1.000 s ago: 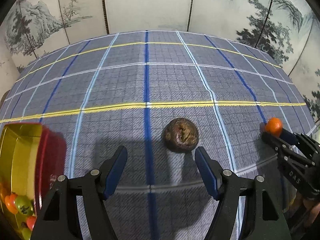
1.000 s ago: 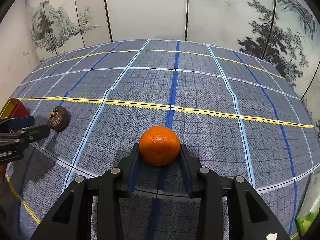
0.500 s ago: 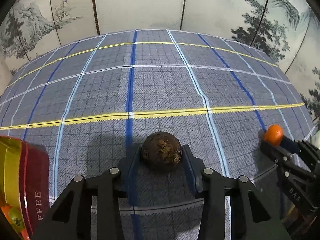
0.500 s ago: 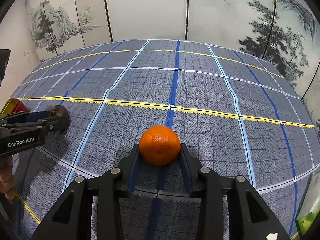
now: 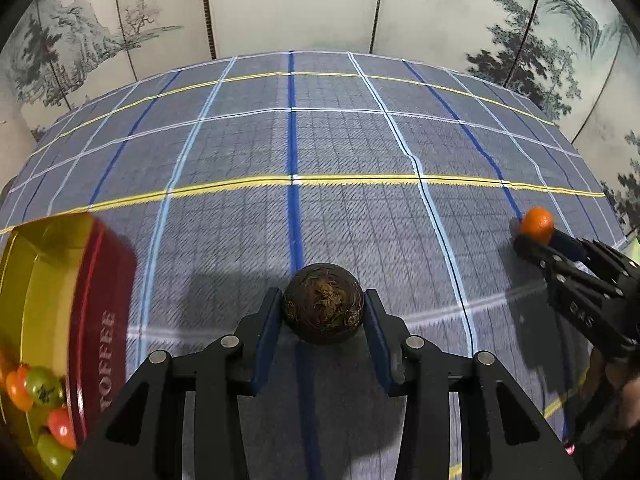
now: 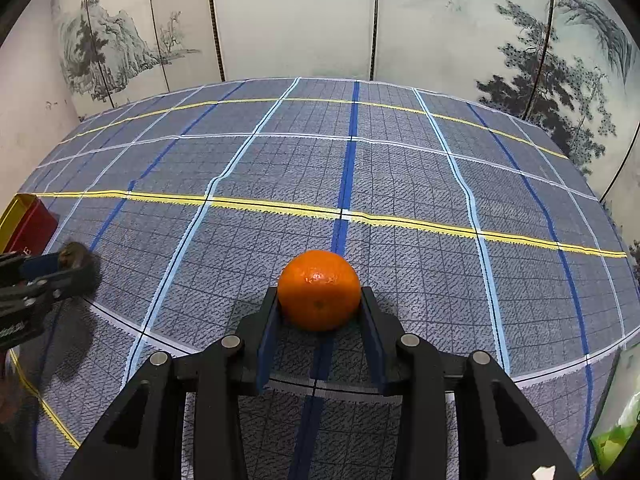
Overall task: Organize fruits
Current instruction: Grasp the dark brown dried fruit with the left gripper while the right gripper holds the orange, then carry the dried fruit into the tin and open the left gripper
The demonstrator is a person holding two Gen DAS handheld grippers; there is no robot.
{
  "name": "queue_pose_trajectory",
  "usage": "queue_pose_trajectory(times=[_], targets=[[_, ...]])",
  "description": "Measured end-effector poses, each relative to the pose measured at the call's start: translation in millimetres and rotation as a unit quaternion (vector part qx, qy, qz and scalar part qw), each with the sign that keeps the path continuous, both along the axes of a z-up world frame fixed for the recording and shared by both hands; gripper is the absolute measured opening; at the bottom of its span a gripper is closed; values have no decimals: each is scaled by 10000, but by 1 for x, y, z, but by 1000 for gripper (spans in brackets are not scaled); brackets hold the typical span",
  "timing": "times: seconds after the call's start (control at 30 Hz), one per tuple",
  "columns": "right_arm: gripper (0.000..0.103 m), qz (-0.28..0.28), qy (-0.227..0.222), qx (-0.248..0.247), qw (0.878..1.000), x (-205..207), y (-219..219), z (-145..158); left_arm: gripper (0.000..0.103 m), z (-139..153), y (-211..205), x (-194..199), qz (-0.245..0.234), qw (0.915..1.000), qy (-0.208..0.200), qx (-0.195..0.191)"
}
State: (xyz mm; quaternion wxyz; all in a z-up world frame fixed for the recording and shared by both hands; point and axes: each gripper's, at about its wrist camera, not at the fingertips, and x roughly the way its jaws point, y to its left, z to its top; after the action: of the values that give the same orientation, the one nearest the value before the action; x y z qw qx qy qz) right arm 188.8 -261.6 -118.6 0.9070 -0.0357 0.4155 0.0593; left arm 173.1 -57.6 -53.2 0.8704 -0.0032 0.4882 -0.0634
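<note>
Since the earlier frame, the left gripper [image 5: 323, 320] has been advanced and closed around the dark brown fruit [image 5: 323, 303], which was lying free ahead of parted fingers; it is now clamped between the blue pads. An orange [image 6: 319, 290] is clamped in the right gripper [image 6: 319, 312] above the checked tablecloth [image 6: 400, 168]. To the left of the left gripper lies the red toffee tin [image 5: 102, 320], holding small fruits; it is judged nearer that hand.
</note>
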Motion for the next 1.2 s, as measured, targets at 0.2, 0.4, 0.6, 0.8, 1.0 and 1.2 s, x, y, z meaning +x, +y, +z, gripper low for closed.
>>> queue_pose_trajectory(times=[0.2,0.4,0.6,0.8,1.0,1.2], targets=[[36,-5,-3,-22,10000,0,0,0,42,15,7,-20,15,10000,61,-57],[35,-7,-3,-34,10000,0,0,0,42,36,24,-40,122,9997,-25,-192],[35,-8,-4,-36,10000,0,0,0,42,55,53,-57,328,9991,-192,-162],[35,-13,-7,-61,10000,0,-1,0,42,67,93,-74,638,9975,-308,-78],[35,-13,-8,-64,10000,0,0,0,42,66,139,-86,1054,9940,-273,-72],[35,-14,-9,-71,10000,0,-1,1,42,65,181,-95,1405,9897,-236,-170]])
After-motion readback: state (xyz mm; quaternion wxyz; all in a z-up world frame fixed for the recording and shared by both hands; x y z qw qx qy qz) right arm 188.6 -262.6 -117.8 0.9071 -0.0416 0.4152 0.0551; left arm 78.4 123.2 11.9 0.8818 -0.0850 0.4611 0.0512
